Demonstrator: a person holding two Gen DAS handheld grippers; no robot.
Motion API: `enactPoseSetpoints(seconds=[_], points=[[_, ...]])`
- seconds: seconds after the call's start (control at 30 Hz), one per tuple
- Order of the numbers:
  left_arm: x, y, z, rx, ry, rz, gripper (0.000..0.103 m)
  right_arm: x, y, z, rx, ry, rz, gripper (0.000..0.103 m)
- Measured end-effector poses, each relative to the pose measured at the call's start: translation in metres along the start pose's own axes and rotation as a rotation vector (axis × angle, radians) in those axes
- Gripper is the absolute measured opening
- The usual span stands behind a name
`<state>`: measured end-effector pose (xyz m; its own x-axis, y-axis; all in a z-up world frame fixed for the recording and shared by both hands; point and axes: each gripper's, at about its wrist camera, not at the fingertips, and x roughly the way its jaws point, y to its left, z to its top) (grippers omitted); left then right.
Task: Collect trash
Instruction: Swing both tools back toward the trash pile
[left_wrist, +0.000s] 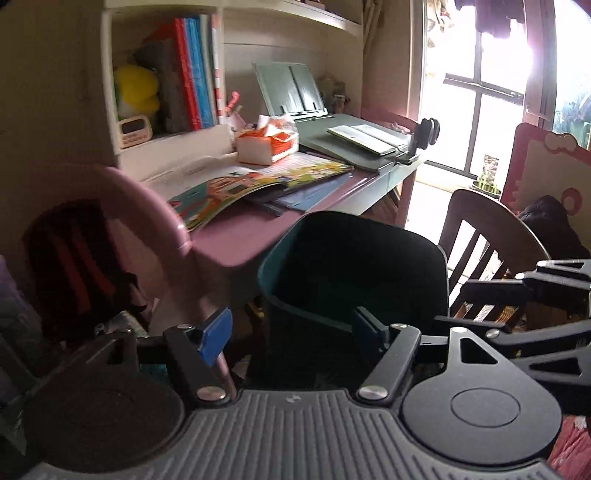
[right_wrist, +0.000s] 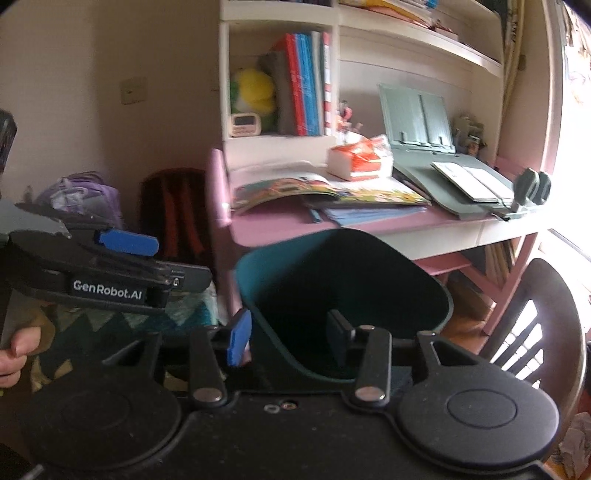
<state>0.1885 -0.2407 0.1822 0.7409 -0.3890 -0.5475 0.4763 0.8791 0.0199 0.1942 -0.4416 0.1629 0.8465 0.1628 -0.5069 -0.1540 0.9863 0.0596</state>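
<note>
A dark teal waste bin (left_wrist: 351, 266) stands on the floor in front of the pink desk, its mouth facing me; its inside is too dark to read. My left gripper (left_wrist: 290, 330) hangs open over the bin's near rim with nothing between its blue pads. In the right wrist view the bin (right_wrist: 343, 280) fills the middle. My right gripper (right_wrist: 289, 339) is open and empty too, one finger left of the bin's wall and the other over its mouth. The left gripper (right_wrist: 125, 242) shows at the left there, held by a hand (right_wrist: 14, 350). A crumpled pale wad (right_wrist: 576, 435) lies at the lower right.
Picture books (right_wrist: 325, 192), a tissue pack (right_wrist: 360, 157) and a green book stand (right_wrist: 421, 118) are on the pink desk (right_wrist: 280, 225). A dark wooden chair (right_wrist: 535, 325) stands right of the bin. A dark backpack (right_wrist: 173, 210) and a purple bag (right_wrist: 85, 195) sit left of the desk.
</note>
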Motion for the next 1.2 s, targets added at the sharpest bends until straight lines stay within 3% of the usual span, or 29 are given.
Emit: enactPoseSetpoints(seconds=[0.37, 0.77, 0.97, 1.2], points=[[-0.061, 0.069, -0.068, -0.086, 0.01, 0.053, 0.072, -0.009, 0.083, -0.013, -0.045, -0.003, 0.166, 0.053], [-0.098, 0.151, -0.163, -0.2, 0.063, 0.167, 0.079, 0.025, 0.186, -0.048, -0.095, 0.046, 0.369, 0.057], [-0.096, 0.2, -0.223, -0.283, 0.117, 0.2, 0.083, 0.065, 0.228, -0.083, -0.095, 0.114, 0.47, 0.059], [-0.064, 0.259, -0.293, -0.355, 0.181, 0.211, 0.088, 0.128, 0.273, -0.136, -0.166, 0.209, 0.501, 0.06]])
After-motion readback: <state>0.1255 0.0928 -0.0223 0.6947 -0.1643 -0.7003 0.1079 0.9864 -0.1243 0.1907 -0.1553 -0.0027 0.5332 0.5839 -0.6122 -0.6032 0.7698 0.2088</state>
